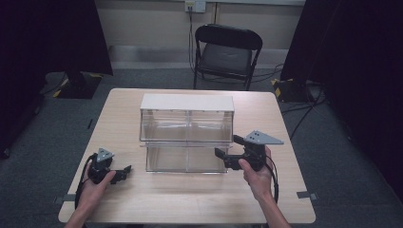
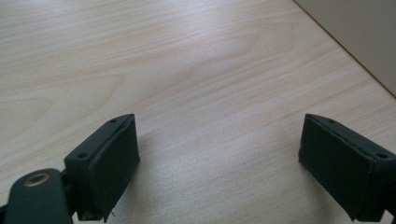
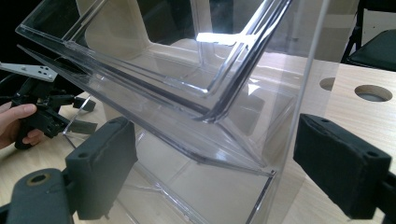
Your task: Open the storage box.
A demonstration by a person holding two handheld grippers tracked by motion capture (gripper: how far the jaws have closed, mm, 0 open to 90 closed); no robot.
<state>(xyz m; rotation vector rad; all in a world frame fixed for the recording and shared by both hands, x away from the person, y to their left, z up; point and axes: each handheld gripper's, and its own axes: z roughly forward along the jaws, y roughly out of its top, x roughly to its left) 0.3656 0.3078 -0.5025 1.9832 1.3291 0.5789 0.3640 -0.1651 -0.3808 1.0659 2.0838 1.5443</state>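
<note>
A clear acrylic two-tier bin with a white top stands in the middle of the wooden table. My right gripper is at the bin's front right corner, open. In the right gripper view the bin's transparent side wall and sloped shelves stand between the wide-apart jaws of the right gripper. My left gripper rests low near the table's front left, apart from the bin. Its own view has the left gripper open over bare wood with nothing between the jaws.
A black folding chair stands beyond the table's far edge. Dark curtains hang at both sides. Round holes are cut in the tabletop past the bin. The other hand with its gripper is at the left of the right gripper view.
</note>
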